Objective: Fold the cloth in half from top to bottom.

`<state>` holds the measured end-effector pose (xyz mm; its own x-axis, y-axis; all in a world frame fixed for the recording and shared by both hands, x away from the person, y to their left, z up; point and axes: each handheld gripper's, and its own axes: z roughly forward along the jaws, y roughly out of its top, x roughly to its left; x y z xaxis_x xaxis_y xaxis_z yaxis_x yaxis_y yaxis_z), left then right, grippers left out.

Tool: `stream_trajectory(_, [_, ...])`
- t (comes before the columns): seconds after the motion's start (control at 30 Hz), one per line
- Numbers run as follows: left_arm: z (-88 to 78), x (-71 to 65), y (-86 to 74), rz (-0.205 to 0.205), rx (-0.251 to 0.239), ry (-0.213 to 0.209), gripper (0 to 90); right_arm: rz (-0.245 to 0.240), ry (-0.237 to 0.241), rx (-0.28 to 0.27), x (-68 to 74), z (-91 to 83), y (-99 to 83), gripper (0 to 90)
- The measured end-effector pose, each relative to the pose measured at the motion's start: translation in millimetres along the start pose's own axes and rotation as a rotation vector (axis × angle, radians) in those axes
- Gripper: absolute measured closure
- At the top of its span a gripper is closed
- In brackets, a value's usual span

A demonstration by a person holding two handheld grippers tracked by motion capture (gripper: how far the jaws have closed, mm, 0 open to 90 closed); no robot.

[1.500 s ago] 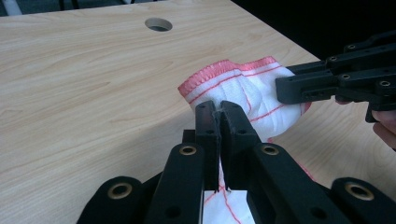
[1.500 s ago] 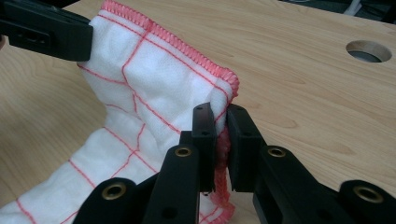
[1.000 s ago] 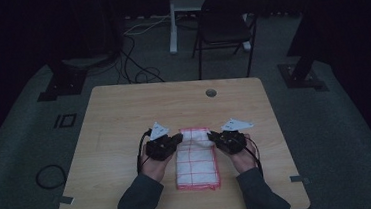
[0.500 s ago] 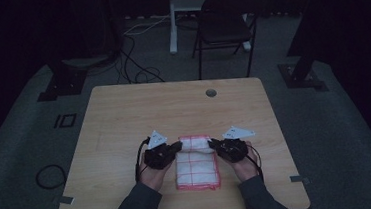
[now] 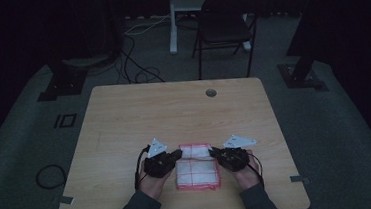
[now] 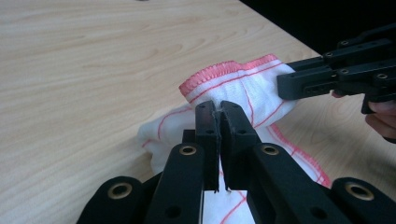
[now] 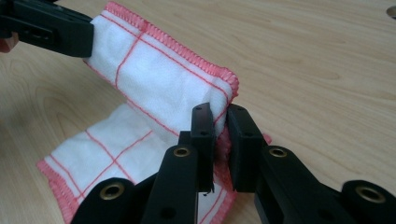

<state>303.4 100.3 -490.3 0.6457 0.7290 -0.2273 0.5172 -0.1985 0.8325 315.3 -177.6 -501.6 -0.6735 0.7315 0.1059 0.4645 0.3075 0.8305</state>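
A white cloth (image 5: 196,167) with red grid lines and a red stitched hem lies near the table's front edge. Its far edge is lifted off the wood and curls back toward the person. My left gripper (image 5: 177,155) is shut on the cloth's far left corner (image 6: 205,95); its jaws (image 6: 218,114) pinch the fabric. My right gripper (image 5: 211,154) is shut on the far right corner (image 7: 224,91), with the hem between its jaws (image 7: 219,122). In each gripper view the other gripper shows across the raised edge (image 7: 51,28) (image 6: 327,77).
The wooden table (image 5: 174,115) has a round cable hole (image 5: 211,92) near its far edge. A black folding chair (image 5: 227,26) and a white desk leg (image 5: 172,25) stand beyond it. Cables lie on the dark floor (image 5: 48,175).
Both grippers have drawn toward the person with the cloth's far edge, lifting it and folding it back over the rest of the cloth.
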Motion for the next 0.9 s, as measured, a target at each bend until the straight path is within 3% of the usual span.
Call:
stream_trajectory(0.67, [2.8, 3.5, -31.8, -0.026, 0.080, 0.009, 85.8, -0.009, 0.010, 0.057, 13.2, 9.6, -22.6, 82.4])
stream_trajectory(0.9, [-4.3, 15.5, -21.4, -0.062, 0.029, 0.042, 79.6, -0.014, 0.009, 0.064, 16.1, 9.9, -25.8, 82.4])
